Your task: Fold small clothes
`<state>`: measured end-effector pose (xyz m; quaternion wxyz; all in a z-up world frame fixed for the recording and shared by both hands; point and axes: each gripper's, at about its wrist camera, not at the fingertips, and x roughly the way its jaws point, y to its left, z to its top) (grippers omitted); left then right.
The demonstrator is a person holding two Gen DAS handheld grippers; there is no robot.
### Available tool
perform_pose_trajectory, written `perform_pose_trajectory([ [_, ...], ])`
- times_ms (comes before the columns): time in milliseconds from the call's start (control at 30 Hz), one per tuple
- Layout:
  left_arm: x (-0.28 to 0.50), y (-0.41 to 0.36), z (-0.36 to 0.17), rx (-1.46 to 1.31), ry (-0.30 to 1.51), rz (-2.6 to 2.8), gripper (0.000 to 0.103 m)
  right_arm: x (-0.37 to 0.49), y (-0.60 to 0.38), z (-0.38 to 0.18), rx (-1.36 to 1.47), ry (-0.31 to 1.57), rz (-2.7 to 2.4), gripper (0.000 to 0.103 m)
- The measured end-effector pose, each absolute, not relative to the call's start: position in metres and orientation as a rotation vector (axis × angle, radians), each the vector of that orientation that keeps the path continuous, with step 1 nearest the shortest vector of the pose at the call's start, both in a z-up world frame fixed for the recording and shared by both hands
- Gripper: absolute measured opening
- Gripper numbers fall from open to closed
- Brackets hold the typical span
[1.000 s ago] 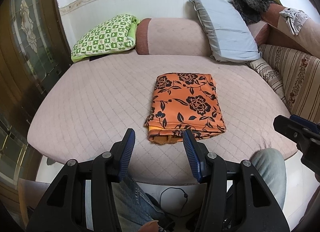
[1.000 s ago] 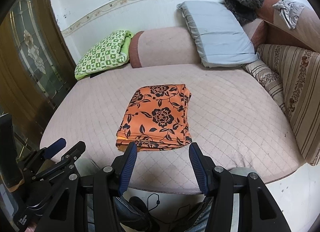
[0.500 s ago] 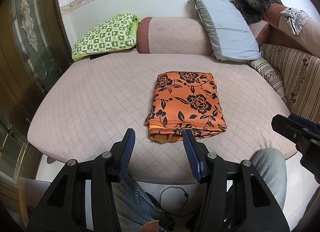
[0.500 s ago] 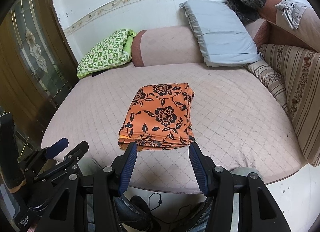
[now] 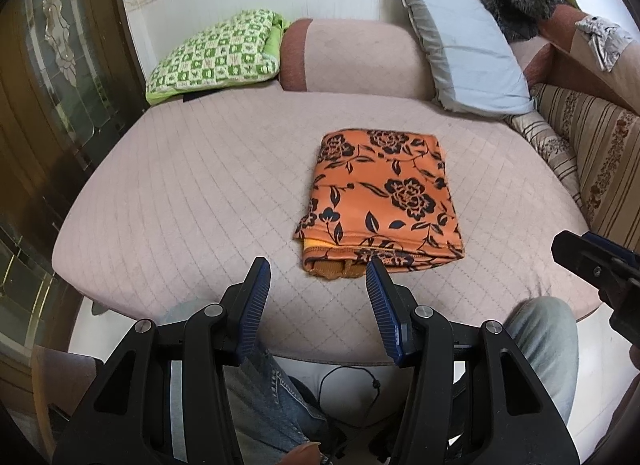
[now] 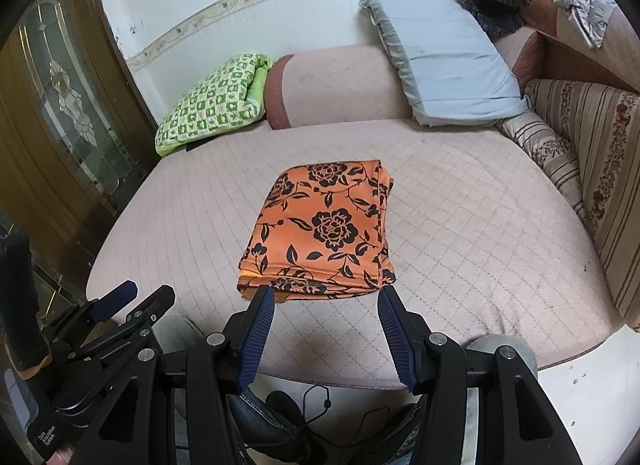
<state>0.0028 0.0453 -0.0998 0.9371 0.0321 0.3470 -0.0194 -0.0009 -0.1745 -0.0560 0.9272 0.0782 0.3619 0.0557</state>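
An orange cloth with black flowers (image 5: 380, 197) lies folded into a neat rectangle on the pink quilted bed (image 5: 200, 193); a yellow-brown inner layer shows at its near edge. The same folded cloth (image 6: 324, 229) fills the middle of the right wrist view. My left gripper (image 5: 318, 267) hangs open just short of the cloth's near edge, nothing between its blue pads. My right gripper (image 6: 326, 295) is open too, its tips framing the near edge without touching. Each gripper shows at the side of the other's view.
A green checked pillow (image 5: 216, 53), a pink bolster (image 5: 352, 57) and a grey-blue pillow (image 5: 468, 53) line the headboard end. Striped cushions (image 5: 592, 153) bound the right side. A wooden door with glass (image 5: 48, 105) stands left. The person's jeans-clad knees (image 5: 544, 345) are at the bed's front edge.
Both views have drifted slightly, with the cloth a little higher in the frames. The cloth itself has not moved and both grippers stay open.
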Motion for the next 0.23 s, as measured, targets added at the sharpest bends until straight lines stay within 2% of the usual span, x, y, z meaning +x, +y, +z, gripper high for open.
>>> perform_pose_trajectory([
  [233, 0.039, 0.038, -0.117, 0.121, 0.740, -0.024, 0.050, 0.020, -0.180, -0.069, 0.174, 0.777, 0.108, 0.052],
])
